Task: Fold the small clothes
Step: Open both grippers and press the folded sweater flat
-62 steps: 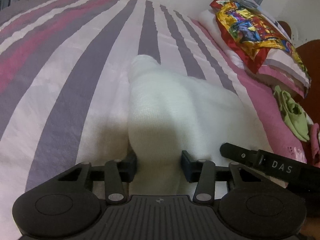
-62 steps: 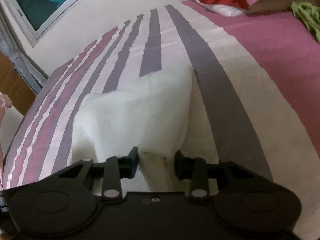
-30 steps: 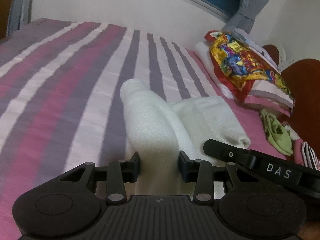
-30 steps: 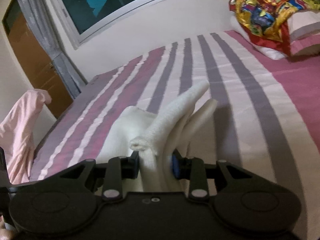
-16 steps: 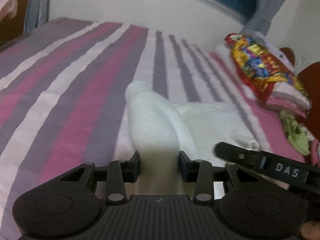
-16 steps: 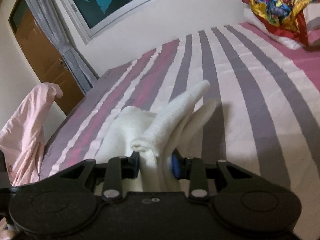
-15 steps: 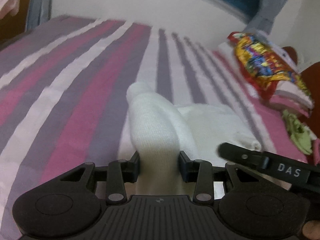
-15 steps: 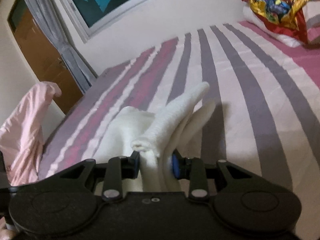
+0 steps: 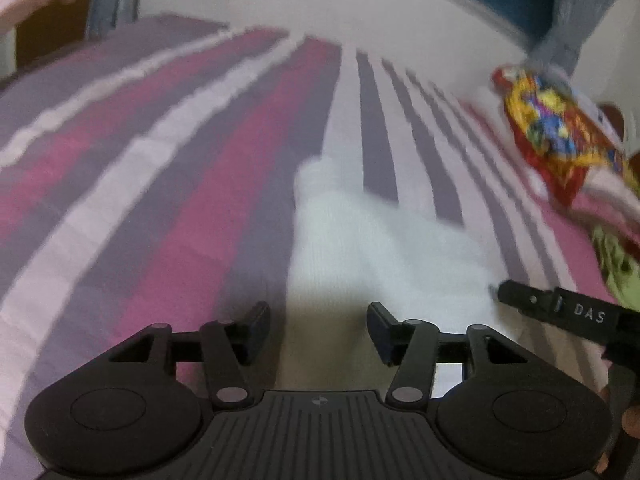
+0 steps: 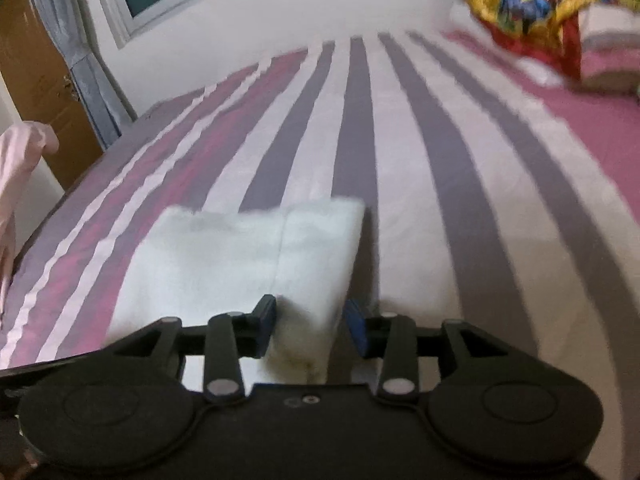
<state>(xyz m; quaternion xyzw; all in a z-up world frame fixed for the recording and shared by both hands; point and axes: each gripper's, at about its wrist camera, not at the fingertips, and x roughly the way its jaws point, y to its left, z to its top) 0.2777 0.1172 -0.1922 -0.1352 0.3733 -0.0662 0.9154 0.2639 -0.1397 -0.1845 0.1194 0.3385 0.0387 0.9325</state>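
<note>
Grippers: our left gripper [image 9: 318, 332] and right gripper [image 10: 312, 326] just loosened, straddling white garment [image 10: 248, 256] on bed [image 10: 460, 220] | risk: withdrawing pads drag the fold open.

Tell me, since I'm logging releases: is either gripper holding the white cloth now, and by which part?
Neither. Both the left gripper and the right gripper have just been opening; the white cloth lies on the bed, its near edge between the jaws, unpinched.
</note>
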